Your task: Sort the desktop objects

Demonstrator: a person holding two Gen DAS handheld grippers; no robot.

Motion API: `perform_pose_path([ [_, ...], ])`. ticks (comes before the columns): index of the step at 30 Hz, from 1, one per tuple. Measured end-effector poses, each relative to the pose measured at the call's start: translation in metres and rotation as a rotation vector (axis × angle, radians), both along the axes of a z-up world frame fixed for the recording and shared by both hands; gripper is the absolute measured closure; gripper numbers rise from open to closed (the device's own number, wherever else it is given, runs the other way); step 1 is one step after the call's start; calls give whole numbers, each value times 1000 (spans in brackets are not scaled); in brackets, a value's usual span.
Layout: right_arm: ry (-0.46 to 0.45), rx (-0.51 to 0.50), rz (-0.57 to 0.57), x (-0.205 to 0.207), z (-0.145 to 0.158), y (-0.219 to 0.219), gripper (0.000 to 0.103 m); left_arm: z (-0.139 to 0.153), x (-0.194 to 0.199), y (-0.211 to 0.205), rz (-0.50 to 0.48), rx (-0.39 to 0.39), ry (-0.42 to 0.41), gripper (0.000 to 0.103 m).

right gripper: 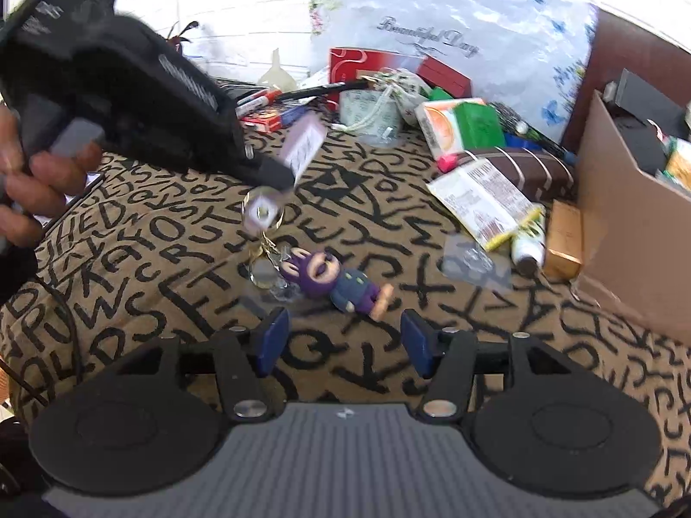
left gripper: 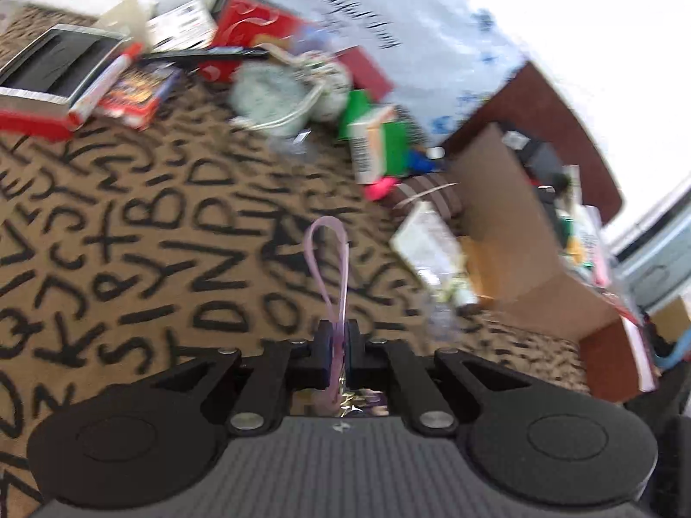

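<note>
My left gripper (left gripper: 339,336) is shut on a thin lilac strap loop (left gripper: 326,254) that sticks out past its fingertips. In the right wrist view the same left gripper (right gripper: 276,172) comes in from the upper left, held by a person's hand (right gripper: 34,185). The strap (right gripper: 304,146) shows blurred at its tip. A key ring (right gripper: 263,211) and a short chain hang from it down to a purple toy figure (right gripper: 334,278) lying on the letter-print cloth (right gripper: 172,259). My right gripper (right gripper: 343,341) is open just in front of the figure, with nothing between its blue pads.
A cardboard box (right gripper: 626,224) with goods in it stands at the right. Along the back lies a pile: an orange-and-green carton (right gripper: 462,125), a red box (right gripper: 358,64), markers (right gripper: 259,101), a white packet (right gripper: 479,198), a small bottle (right gripper: 527,250). A white printed cushion (right gripper: 432,21) lies behind.
</note>
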State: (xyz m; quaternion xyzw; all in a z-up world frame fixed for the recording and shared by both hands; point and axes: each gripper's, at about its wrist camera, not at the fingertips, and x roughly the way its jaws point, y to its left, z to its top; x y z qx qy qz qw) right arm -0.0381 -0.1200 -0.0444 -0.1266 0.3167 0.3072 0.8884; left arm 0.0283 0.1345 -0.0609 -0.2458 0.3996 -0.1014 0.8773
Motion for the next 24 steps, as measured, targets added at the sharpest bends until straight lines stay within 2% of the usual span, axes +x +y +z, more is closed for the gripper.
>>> perform_pose_path([
  [2,-16,-6,30,3,-1,9,47,-7,2,6,25,-17,25,101],
  [5,-37,-29,60,11,-2,21,47,-8,1,12,31,-20,21,99],
  [7,-44,-31,83,18,-3,27,47,-7,-2,16,37,-11,20,87],
  [8,-45,-39,96,21,-4,30,47,-7,-4,18,45,-9,20,84],
  [11,-30,-57,129,33,-16,35,46,-7,-12,25,71,-14,18,83],
  [17,23,-55,137,29,-11,25,48,-11,-15,23,61,-13,42,81],
  [18,33,-63,137,27,-11,23,49,-12,-14,20,50,-13,46,80],
  [20,45,-60,135,22,-10,19,70,-13,-15,15,31,-11,47,77],
  [24,43,-48,124,21,-13,19,70,-14,-15,8,13,-11,49,75],
])
